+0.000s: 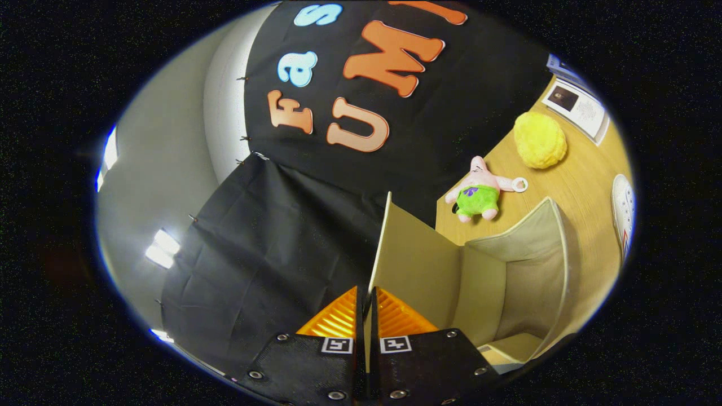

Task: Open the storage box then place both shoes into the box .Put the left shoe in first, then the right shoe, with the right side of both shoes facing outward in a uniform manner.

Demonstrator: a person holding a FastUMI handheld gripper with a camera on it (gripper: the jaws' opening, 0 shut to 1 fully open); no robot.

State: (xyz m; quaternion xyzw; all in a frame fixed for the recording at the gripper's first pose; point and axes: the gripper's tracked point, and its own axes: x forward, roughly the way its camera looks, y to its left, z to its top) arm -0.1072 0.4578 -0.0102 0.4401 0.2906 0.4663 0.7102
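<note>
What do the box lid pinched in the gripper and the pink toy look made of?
Lid, which the gripper is shut on: likely stiff fabric-covered board, matte beige, with a thin flat edge. Pink toy on the wooden table: plush, soft and fuzzy, with green shorts.

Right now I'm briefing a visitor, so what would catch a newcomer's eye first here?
First, the gripper shut on the box lid, holding it raised over the open box. Beyond the box, on the wooden table, lie a pink plush toy in green shorts and a fluffy yellow ball farther on. A white shoe lies beside the box.
</note>
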